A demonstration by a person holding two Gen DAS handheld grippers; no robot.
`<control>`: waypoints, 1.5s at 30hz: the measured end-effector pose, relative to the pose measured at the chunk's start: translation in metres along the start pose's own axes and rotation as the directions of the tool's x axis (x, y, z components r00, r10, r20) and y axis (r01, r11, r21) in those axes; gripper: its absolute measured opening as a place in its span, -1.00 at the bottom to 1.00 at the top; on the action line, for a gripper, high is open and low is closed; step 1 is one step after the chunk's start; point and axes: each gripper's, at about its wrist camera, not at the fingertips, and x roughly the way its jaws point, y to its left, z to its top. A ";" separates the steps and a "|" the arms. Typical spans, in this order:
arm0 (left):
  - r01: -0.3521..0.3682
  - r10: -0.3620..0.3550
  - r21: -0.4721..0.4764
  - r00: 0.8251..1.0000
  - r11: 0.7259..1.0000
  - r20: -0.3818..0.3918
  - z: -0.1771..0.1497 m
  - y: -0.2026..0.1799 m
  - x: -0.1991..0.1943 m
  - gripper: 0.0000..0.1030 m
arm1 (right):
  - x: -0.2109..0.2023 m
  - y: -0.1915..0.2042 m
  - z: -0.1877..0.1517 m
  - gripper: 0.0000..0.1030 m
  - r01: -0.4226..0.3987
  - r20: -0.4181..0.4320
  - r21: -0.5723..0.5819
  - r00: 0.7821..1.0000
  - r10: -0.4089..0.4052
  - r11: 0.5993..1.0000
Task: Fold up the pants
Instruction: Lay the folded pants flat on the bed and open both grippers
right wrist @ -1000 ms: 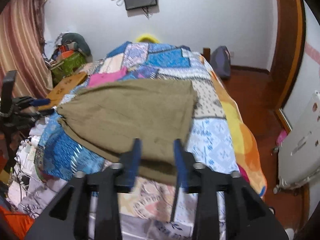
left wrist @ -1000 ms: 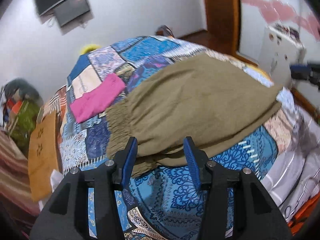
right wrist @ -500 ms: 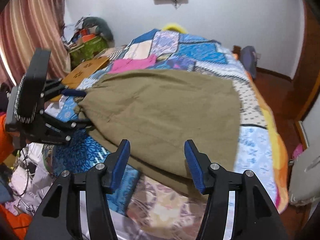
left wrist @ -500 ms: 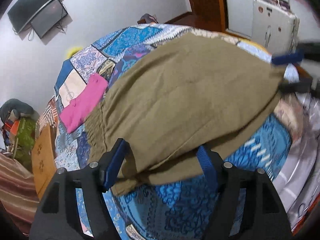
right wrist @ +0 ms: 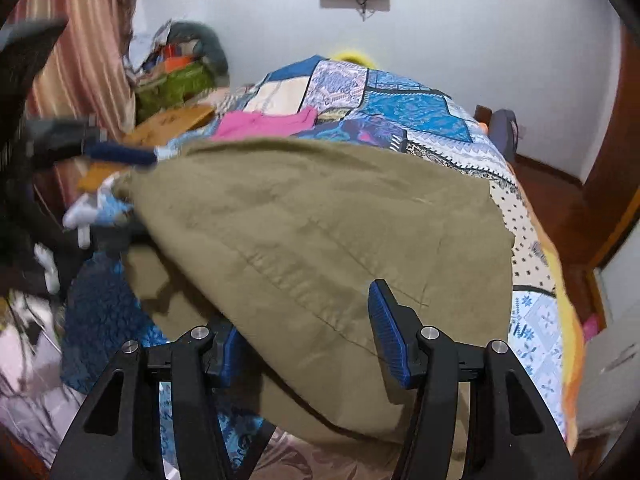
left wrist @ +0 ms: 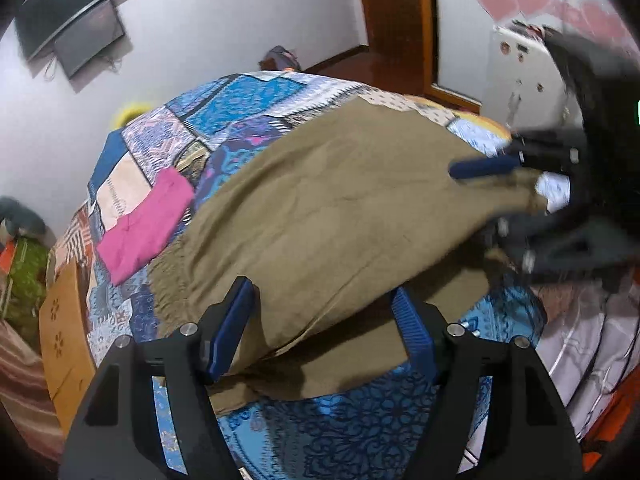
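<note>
1. Both tools, left tool (left wrist: 324,320) and right tool (right wrist: 304,332), have just spread their jaws, moving closer over the near hem
2. Olive pants (left wrist: 340,216) lie half-folded on the bed (left wrist: 240,92), between unclosed pads; a grip looks next

Olive-brown pants (left wrist: 328,216), plain; patchwork bedspread (left wrist: 240,96), blue paisley and geometric prints; folded cloth (left wrist: 146,220), solid magenta.

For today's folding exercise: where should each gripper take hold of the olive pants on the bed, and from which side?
Grip the near edge of the pants, where the cloth lies doubled, one gripper toward each end. Come in low from the bed's near side, one pad under the edge, one over it. The left gripper and right gripper already straddle that edge, probably suited for lifting it evenly.
</note>
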 end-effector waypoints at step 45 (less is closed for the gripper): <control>0.036 -0.047 -0.340 0.999 0.940 -0.025 -0.017 0.036 0.012 -0.01 | 0.018 0.019 0.004 -0.12 -0.166 -0.095 0.110 0.980 0.177 0.980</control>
